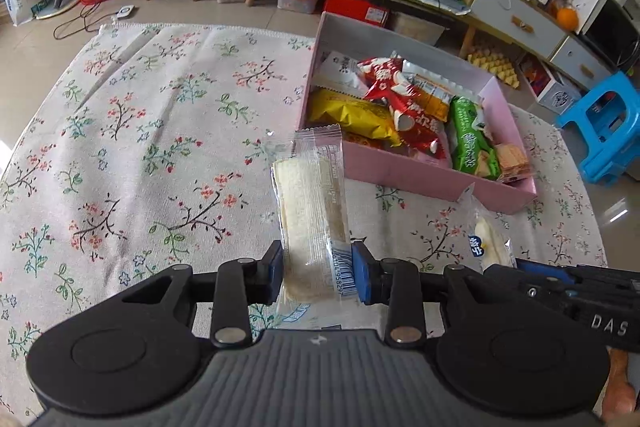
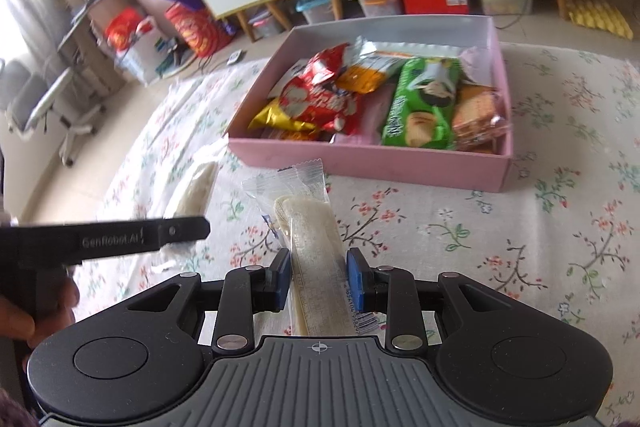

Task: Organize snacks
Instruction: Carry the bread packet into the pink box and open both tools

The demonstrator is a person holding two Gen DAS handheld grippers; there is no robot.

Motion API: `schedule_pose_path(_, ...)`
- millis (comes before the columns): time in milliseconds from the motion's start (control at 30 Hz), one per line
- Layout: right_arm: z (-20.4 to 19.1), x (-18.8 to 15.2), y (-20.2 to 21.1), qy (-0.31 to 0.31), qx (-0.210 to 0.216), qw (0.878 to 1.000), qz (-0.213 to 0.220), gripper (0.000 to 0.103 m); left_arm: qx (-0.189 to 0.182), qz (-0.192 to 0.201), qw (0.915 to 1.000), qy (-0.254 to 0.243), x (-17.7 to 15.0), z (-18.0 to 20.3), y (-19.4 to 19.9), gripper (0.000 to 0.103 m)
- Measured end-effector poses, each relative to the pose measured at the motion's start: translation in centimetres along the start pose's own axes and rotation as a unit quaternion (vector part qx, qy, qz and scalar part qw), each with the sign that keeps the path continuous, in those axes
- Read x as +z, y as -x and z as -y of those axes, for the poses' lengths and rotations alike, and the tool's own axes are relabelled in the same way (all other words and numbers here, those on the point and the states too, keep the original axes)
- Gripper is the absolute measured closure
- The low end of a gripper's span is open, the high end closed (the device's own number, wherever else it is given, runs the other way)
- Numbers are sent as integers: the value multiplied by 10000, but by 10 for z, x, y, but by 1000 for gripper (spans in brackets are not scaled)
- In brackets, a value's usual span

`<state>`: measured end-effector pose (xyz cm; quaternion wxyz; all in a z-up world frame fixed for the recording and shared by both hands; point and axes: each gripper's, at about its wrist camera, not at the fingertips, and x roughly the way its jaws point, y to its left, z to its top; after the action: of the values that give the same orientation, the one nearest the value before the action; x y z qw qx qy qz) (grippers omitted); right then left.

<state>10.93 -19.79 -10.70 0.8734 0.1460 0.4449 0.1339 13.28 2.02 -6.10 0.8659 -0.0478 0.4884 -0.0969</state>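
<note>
snacks in clear wrappers sit in both tools above the floral-clothed worktop, just short of the pink box that already holds a heap of packets. the left tool is clamped on a pale rice-cake bar near its barcode end, its blue pads pressing the wrapper from both sides; the right tool grips a similar wrapped bar low down, the sealed end standing free toward the box. both bars look light and fairly stiff inside, yet the film around them is thin, glossy and likely slippery, and the pale filling seems crumbly enough to crack under a hard squeeze; a hold across the solid middle of the bar, rather than on the empty crimped seal, appears the safer choice. inside the box lie a yellow packet, a red packet with white chinese characters and a green biscuit packet also lettered in chinese, none of it legible at this size. a barcode with partly readable digits shows on each held wrapper, and a small blue label with chinese characters marks the right-hand bar in the left wrist view. "das" is printed on one tool body and "genrobot.ai" on the other.
</note>
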Motion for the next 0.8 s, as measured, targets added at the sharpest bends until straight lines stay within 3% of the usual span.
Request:
schedule_pose_path(567, 47, 18, 28, -1302, -177, 9880, 811, 75, -348, 341, 9986, -193, 21, 10, 4, 71)
schedule_pose_path(800, 59, 24, 27, -1568, -161, 9834, 904, 75, -345, 522, 9976, -305, 50, 10, -5, 71)
